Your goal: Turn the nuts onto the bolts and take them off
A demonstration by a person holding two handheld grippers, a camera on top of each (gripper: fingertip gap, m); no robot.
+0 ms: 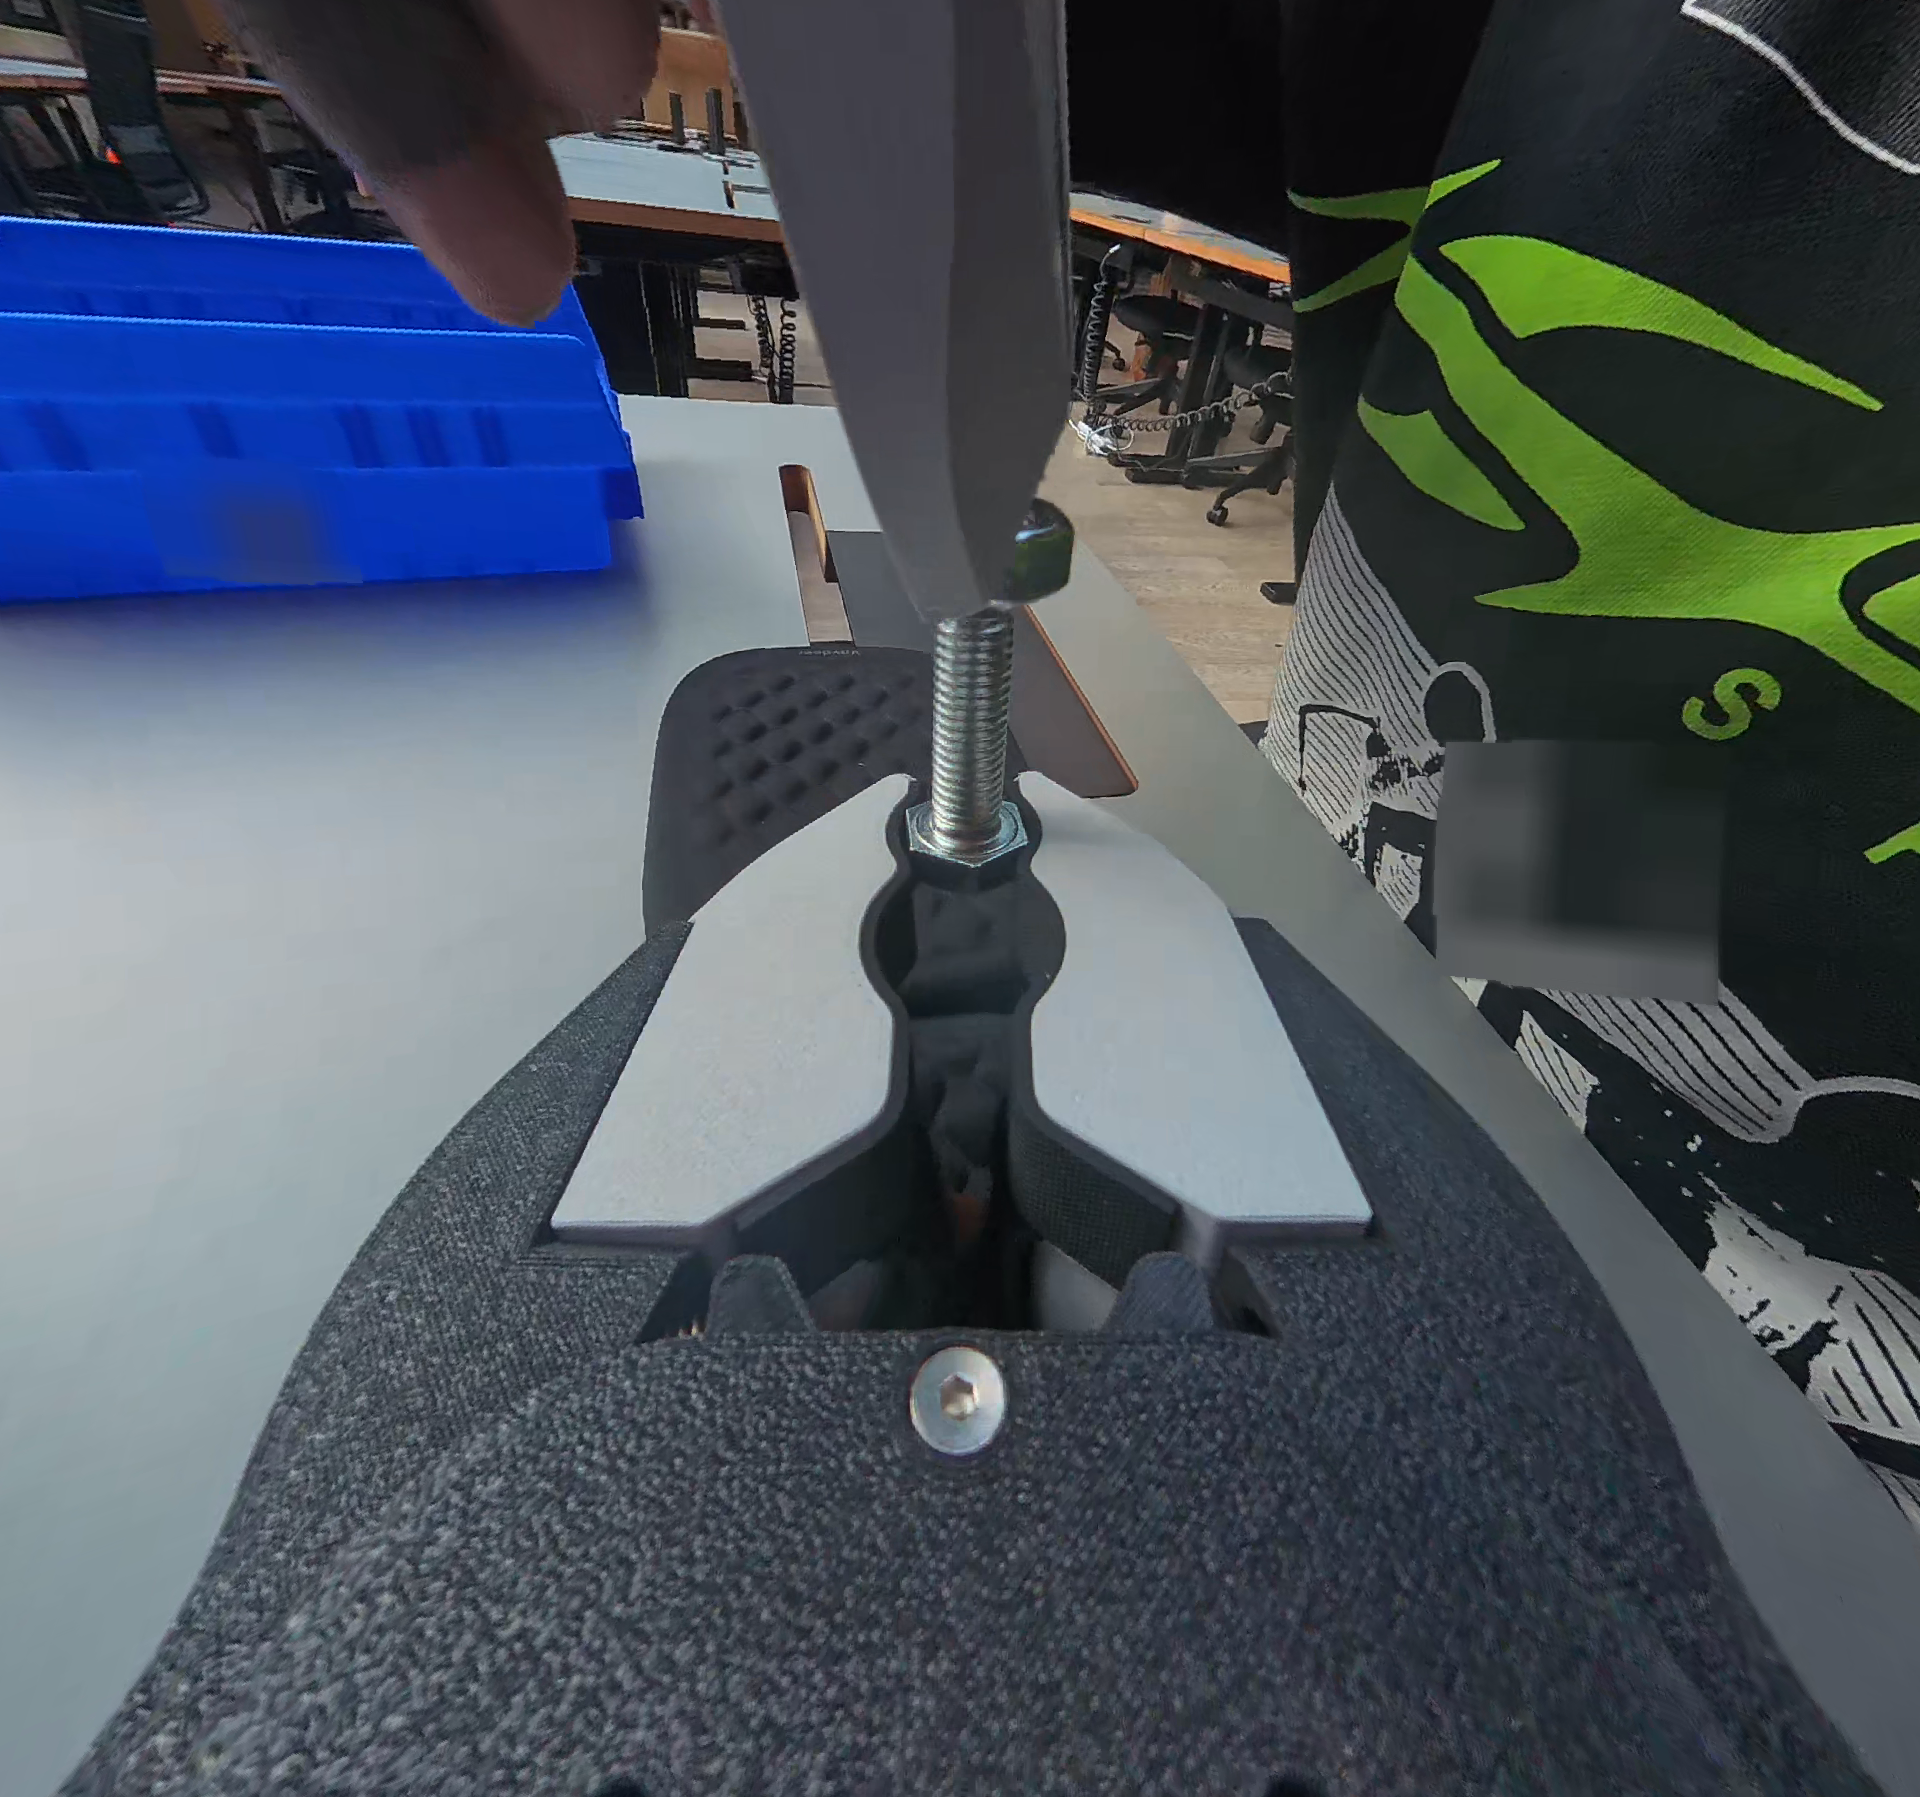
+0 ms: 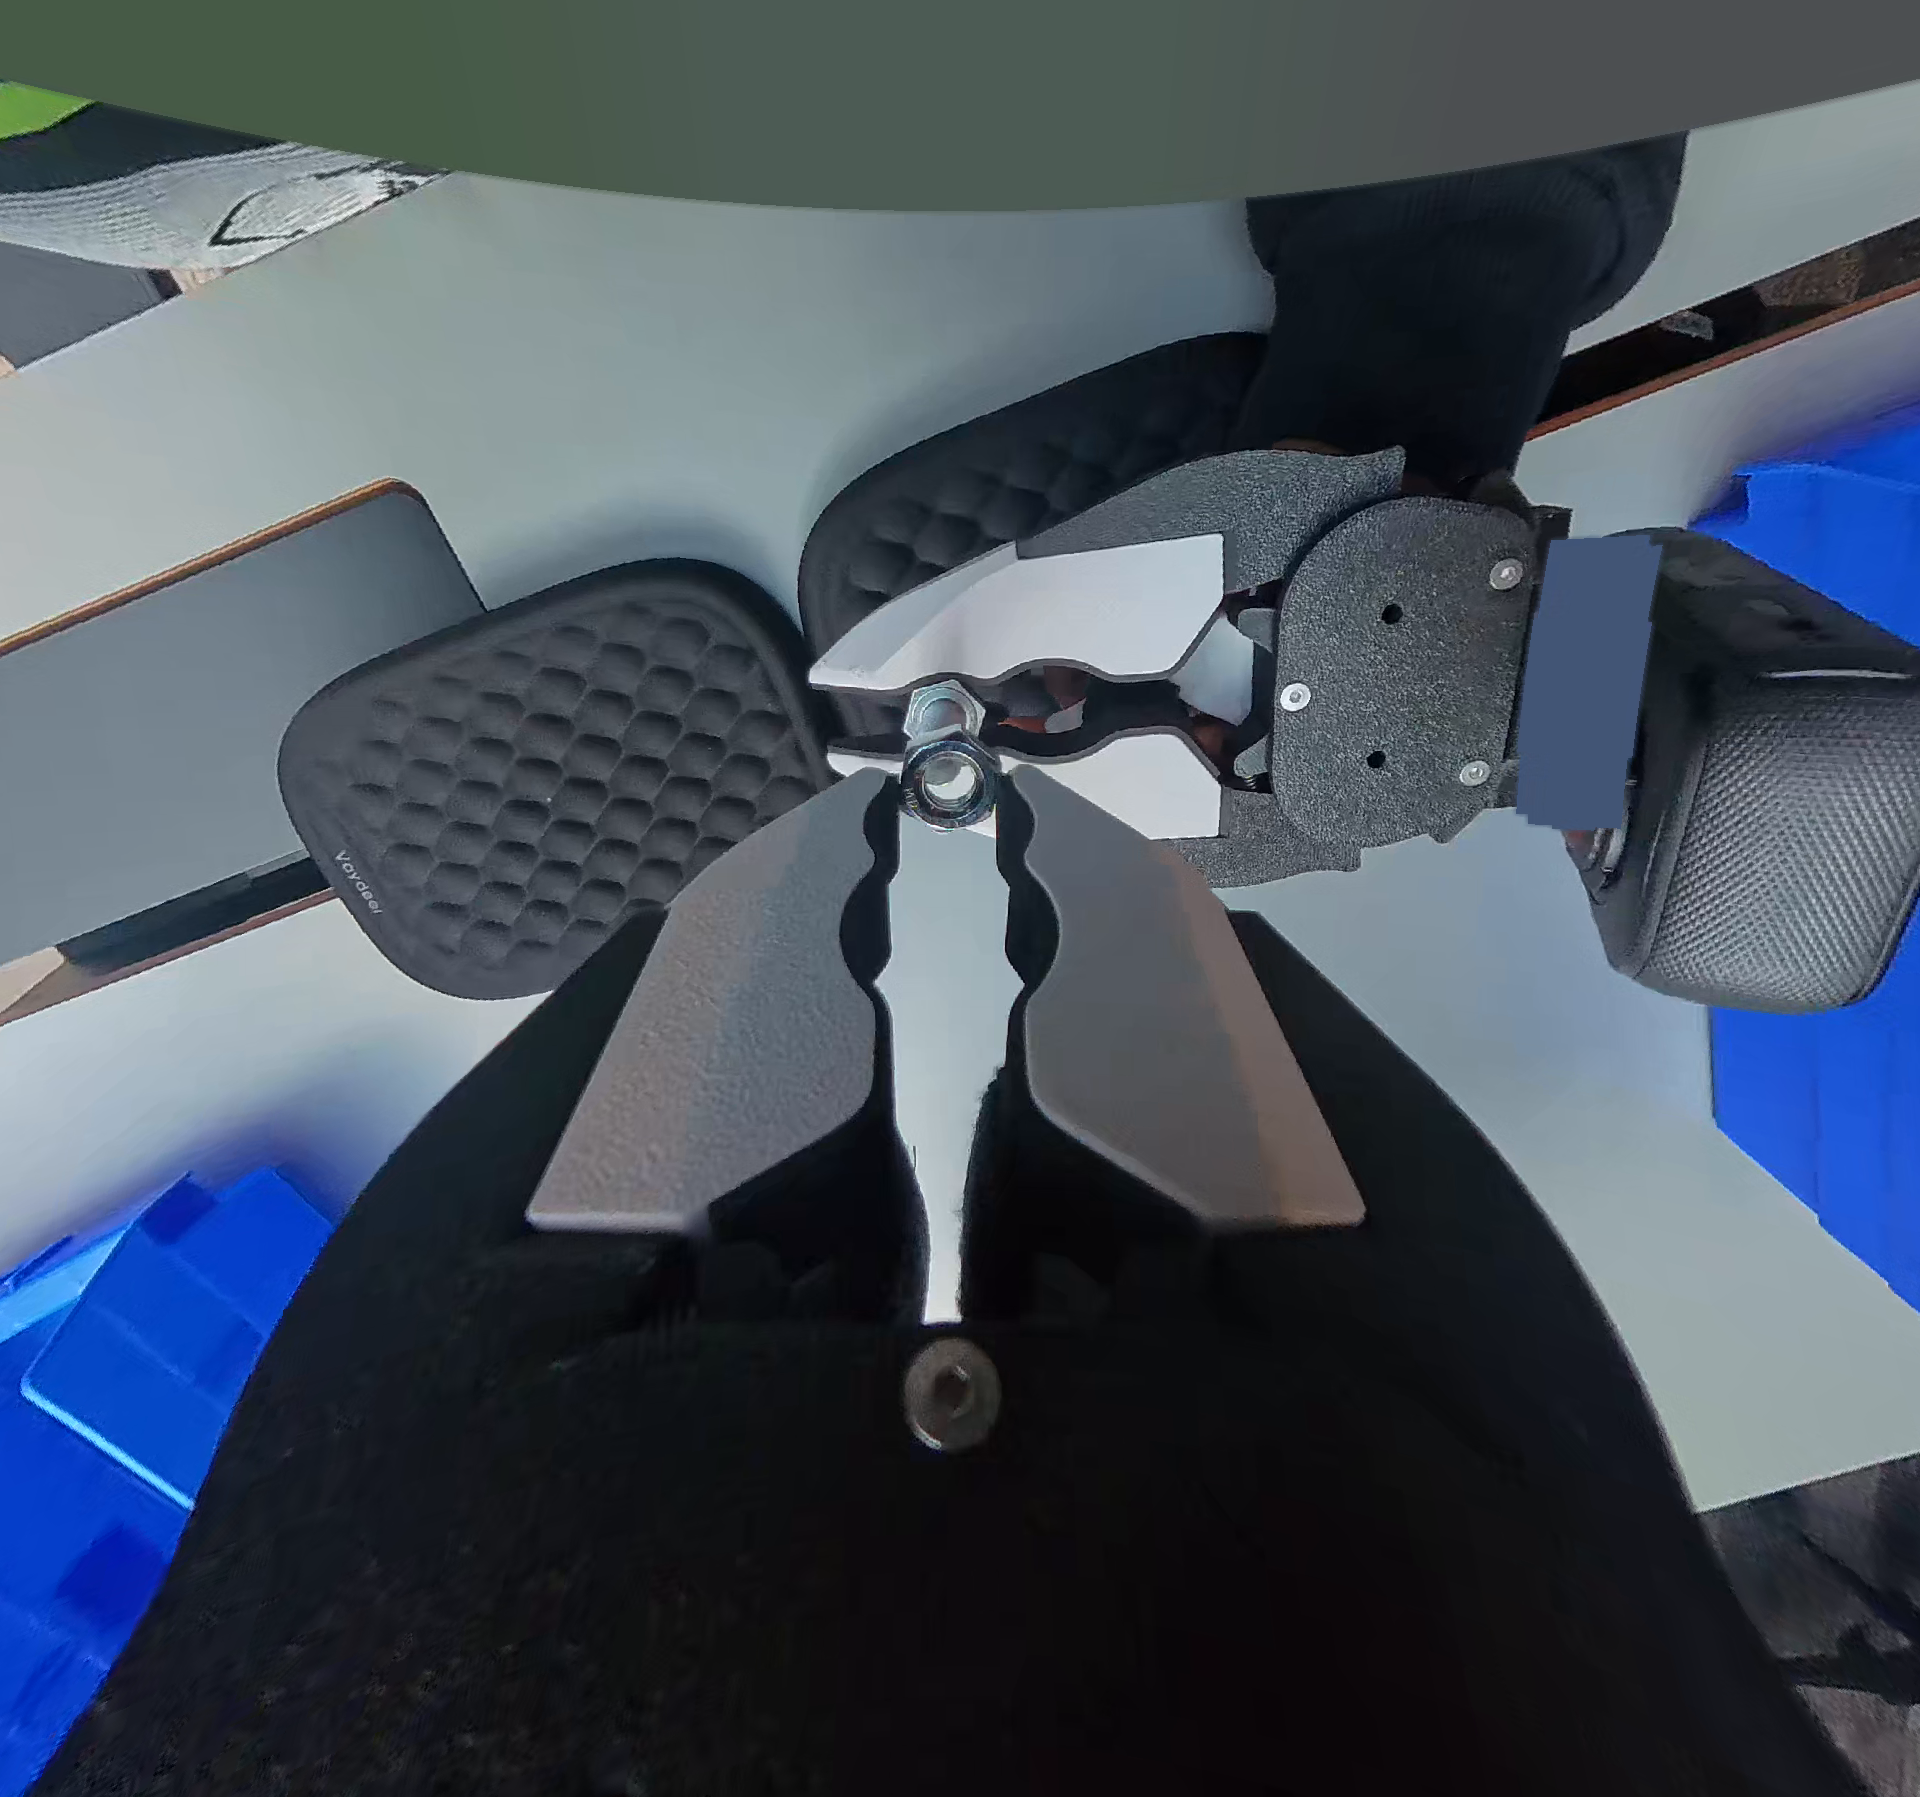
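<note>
The bolt (image 1: 971,724) stands upright over the black padded mat (image 1: 790,739) on the tabletop (image 1: 312,864). The left gripper (image 1: 968,838) has its jaws clenched on the bolt's base. Above the bolt, the right gripper (image 2: 948,791) has its jaws clamped on a nut (image 2: 948,779) at the bolt's top end.

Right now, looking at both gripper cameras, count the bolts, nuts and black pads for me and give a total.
bolt: 1
nut: 2
black pad: 2
total: 5
</note>
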